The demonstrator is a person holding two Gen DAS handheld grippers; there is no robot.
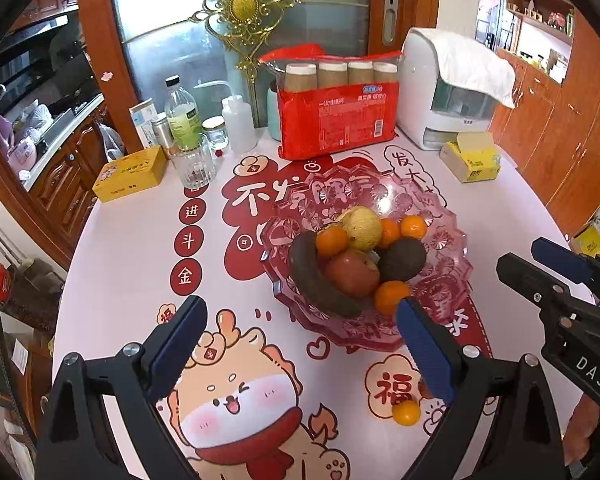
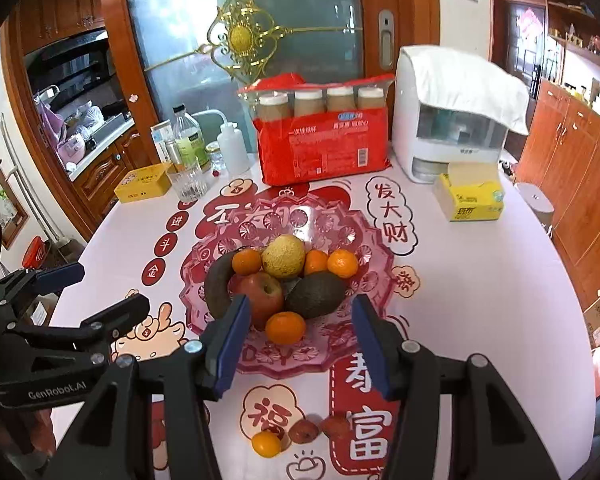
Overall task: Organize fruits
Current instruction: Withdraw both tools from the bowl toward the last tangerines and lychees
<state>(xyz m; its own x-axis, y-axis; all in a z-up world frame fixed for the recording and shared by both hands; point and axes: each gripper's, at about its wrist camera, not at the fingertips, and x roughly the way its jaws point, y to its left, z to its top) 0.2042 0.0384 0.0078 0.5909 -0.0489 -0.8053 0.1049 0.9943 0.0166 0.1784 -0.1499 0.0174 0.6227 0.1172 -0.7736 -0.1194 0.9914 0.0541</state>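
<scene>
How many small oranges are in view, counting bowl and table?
5. Four in the pink glass bowl: front, back left, back middle, back right. One on the table near the grippers. Others may be hidden under the pile.

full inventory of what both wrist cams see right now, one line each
glass bowl: 1, pink, table centre
tangerines in the bowl: 5, orange
apple: 1, red, in the bowl
avocado: 1, dark green, in the bowl
pear: 1, yellow, top of the pile
banana: 1, blackened, bowl's left side
loose kumquat: 1, orange, on the table near the camera
dried red fruits: 2, beside the kumquat
paper cup pack: 1, red, behind the bowl
tissue box: 1, yellow, right rear
white appliance: 1, cloth-draped, right rear
tin: 1, yellow, left rear
drinking glass: 1, clear, left rear
left gripper: fingers open, empty
right gripper: fingers open, empty
</scene>
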